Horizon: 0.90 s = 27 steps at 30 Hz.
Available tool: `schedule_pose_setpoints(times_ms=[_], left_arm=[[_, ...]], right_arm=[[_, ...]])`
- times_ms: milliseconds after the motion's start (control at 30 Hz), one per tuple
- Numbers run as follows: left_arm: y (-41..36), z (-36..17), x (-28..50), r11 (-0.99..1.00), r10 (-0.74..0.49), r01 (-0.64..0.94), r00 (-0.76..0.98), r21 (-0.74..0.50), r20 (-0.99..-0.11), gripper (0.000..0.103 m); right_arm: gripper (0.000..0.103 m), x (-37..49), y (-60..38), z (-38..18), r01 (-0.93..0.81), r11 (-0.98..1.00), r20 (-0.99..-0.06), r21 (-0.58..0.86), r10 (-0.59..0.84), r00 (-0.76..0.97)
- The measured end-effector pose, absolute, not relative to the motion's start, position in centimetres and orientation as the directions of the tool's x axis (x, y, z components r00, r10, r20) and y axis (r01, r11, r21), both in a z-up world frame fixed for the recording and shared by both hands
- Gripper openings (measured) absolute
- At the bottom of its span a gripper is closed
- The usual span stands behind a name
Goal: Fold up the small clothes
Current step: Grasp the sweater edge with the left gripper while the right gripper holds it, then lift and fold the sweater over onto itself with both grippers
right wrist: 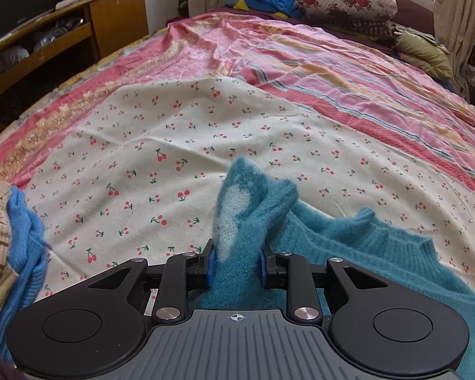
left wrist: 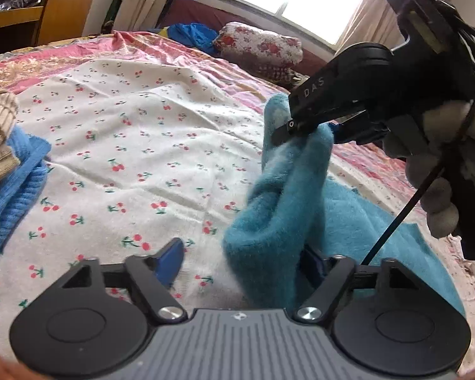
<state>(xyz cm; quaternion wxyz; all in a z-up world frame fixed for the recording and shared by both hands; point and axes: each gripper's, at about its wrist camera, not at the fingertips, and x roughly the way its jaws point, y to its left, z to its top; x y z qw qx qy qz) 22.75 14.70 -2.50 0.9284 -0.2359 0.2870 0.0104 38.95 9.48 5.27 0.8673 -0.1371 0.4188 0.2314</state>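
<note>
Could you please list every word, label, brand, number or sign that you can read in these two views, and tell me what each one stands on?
"DAS": pale raised letters on the black finger housing of the right gripper, seen from the left wrist view.
A small crosshair sign, no letters: on the grey ribbed plate of the same gripper, in the right wrist view.
A tiny emblem on the left gripper's grey ribbed plate: too small to read.

A fuzzy teal sweater (right wrist: 380, 253) is lying partly spread on the cherry-print sheet (right wrist: 174, 145), one bunched end with a pale patch being lifted upright above the sheet, its collar facing away.
</note>
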Motion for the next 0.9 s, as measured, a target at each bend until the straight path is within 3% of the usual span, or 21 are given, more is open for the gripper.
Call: schedule_pose_setpoints(times_ms=[33,100,167,400,900], left_arm=[[14.6,-2.4,22.6,0.884,-0.128,-0.147,0.836,-0.443,-0.533,0.067],[14.3,-2.1,22.6,0.875,-0.163,-0.118,0.841,-0.469,-0.515,0.046],[13.9,-1.6,22.4,0.872,-0.181,-0.097,0.846,-0.479,-0.501,0.038],[10.9,1.5,21.9,0.903,-0.171,-0.048,0.871,-0.426,-0.461,0.035],[2.5,7.5,23.2,0.920,-0.284,0.137,0.878,-0.367,-0.384,0.034]], right_arm=[[0.024,38.9,9.1,5.5,-0.515,0.856,-0.788,-0.037,0.292,0.542],[0.023,38.8,8.4,5.9,-0.508,0.861,-0.785,-0.020,0.301,0.541],[0.023,38.6,7.5,6.4,-0.504,0.864,-0.780,-0.004,0.313,0.542],[0.022,38.3,3.4,8.6,-0.476,0.878,-0.756,0.050,0.345,0.557],[0.022,38.7,-6.9,12.4,-0.386,0.909,-0.689,0.159,0.382,0.616]])
